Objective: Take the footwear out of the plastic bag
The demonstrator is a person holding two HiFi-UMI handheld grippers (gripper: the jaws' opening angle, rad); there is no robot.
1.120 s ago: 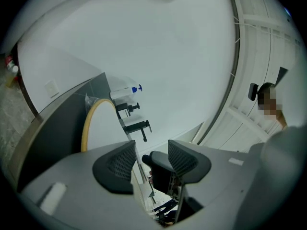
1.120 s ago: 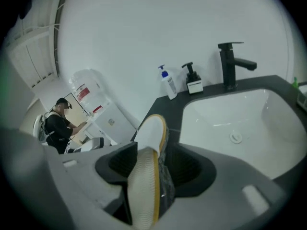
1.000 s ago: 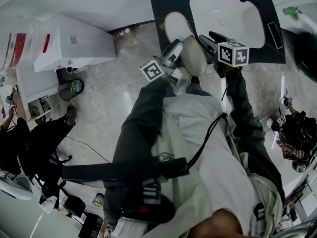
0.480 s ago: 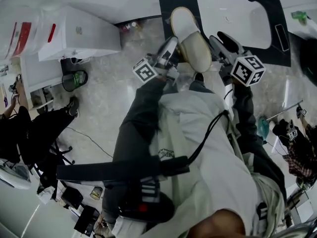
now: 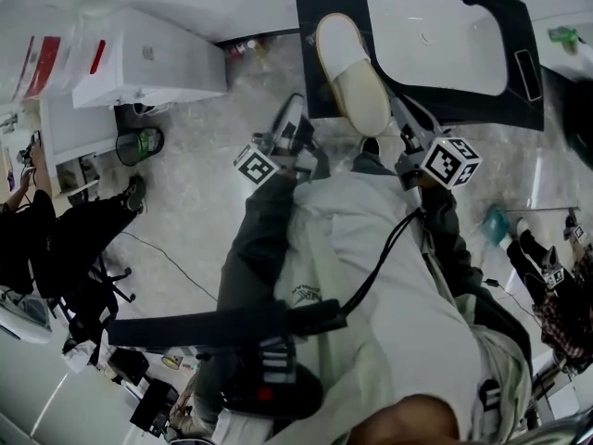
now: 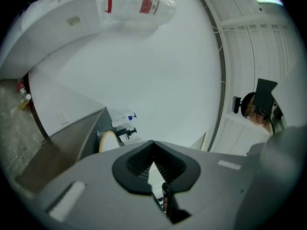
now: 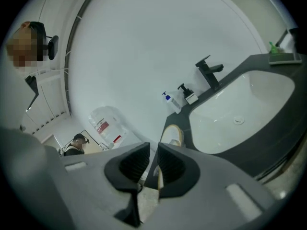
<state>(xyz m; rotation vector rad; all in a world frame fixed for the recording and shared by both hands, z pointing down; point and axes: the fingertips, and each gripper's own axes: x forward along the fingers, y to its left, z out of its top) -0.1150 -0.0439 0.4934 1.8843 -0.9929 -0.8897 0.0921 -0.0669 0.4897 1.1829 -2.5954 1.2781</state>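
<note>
Beside sink (image 5: 435, 35), only head view shows whole slipper (image 5: 352, 68); left tool (image 6: 153, 147) together, right tool (image 7: 153, 150) closing, ajar, empty.

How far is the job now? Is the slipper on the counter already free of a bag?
Done, it seems: a pale slipper lies bare on the dark counter beside the sink, with no bag around it. In hand: nothing; the left tool is shut and empty, and the right tool has just been closing its jaws on nothing. Left: whether a second slipper remains, these views do not show.
</note>
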